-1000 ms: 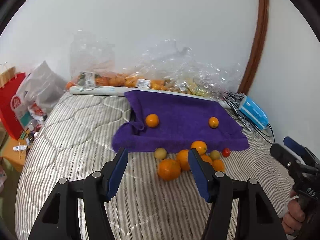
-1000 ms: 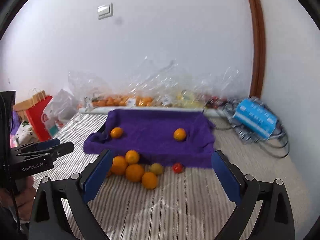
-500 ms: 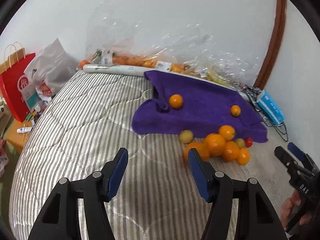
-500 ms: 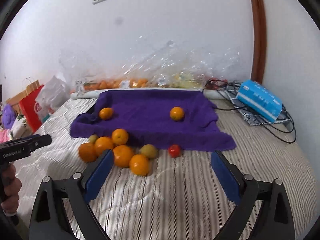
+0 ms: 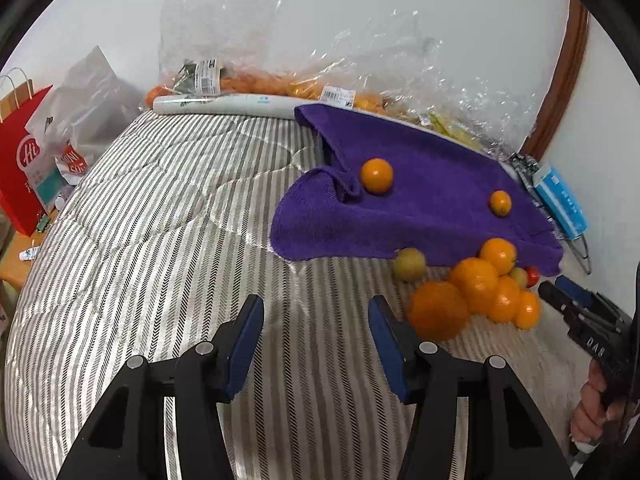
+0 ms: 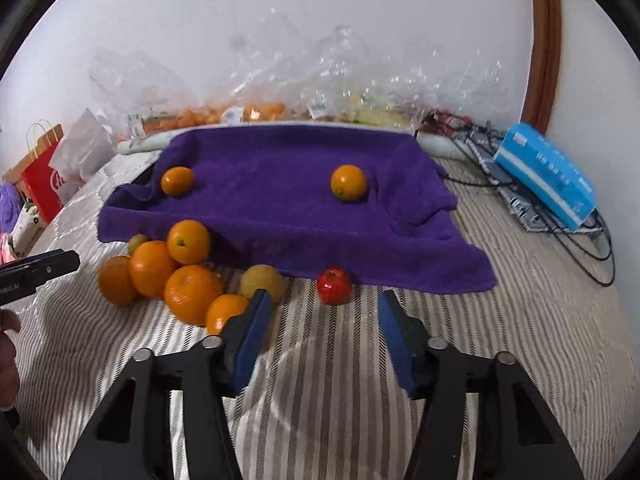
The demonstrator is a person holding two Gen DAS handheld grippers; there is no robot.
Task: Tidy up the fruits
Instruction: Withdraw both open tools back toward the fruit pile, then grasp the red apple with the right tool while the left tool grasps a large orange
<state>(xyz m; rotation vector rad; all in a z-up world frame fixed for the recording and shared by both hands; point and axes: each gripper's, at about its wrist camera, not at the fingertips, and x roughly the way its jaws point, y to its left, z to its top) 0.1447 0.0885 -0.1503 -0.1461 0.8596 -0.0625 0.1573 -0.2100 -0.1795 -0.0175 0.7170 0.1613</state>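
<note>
Left wrist view: left gripper (image 5: 316, 344) sits at lower centre of the frame, jaws partly apart and closing, nothing between the blue pads; only striped bedcover (image 5: 160, 240) shows in the gap. The orange pile (image 5: 476, 292) lies to the right of the right-hand pad, just beside it, with the nearest large orange (image 5: 438, 310) close to that pad but not touching. A yellowish fruit (image 5: 409, 265) sits above the pile at the hem of the purple towel (image 5: 432, 208). Two small oranges rest on the towel: one at centre (image 5: 377, 176), one toward the right (image 5: 501, 203). A small red fruit (image 5: 532, 276) is at the far right of the pile. The right gripper (image 5: 576, 300) enters at the right edge, held in a hand (image 5: 592, 412).

Right wrist view: right gripper (image 6: 324, 320) at lower centre, jaws partly apart and closing, empty; bedcover (image 6: 520, 320) in the gap. The red fruit (image 6: 334, 285) lies just above the gap, ahead of the fingertips, not between them. The left pad overlaps a small orange (image 6: 224, 312) and a yellowish fruit (image 6: 262, 282) in the picture; contact cannot be told. The orange pile (image 6: 168, 268) is at centre left. The left gripper (image 6: 40, 270) pokes in at the left edge.

Background, upper frame: clear plastic bags (image 6: 280, 92) along the wall, blue box (image 6: 548, 176) at right.
</note>
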